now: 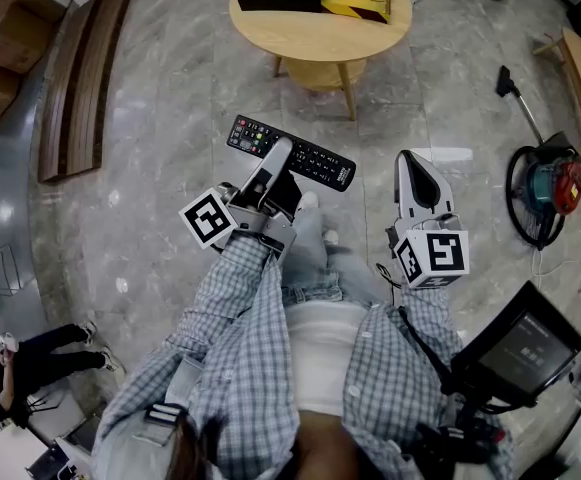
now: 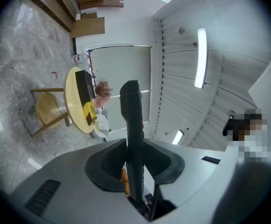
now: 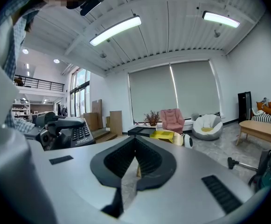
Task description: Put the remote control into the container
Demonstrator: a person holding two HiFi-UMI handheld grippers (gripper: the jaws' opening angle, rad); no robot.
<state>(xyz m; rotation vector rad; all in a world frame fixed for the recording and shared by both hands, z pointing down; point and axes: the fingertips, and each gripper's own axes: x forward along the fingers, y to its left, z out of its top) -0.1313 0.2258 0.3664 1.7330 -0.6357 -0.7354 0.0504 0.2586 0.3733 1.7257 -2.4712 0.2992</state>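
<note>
Black remote control (image 1: 292, 154) was pinched in the left claw (image 1: 278, 158), right claw (image 1: 408, 160) pressed together empty, well apart from the table (image 1: 310, 44), so carrying and placing seemingly remained.

No word or number can be read with certainty. The long black plastic remote control (image 1: 292, 152) with rows of small buttons has a short white brand mark at its right end in the head view, too small to make out. In the right gripper view the same remote control (image 3: 74, 133) shows a line of white capitals below its keys, too blurred to read. The left white cube (image 1: 210, 218) and the right white cube (image 1: 433, 256) carry black-and-white square marker patterns, not letters or figures. The dark tilted screen (image 1: 530, 346) at the lower right shows faint pale lines that cannot be read.
</note>
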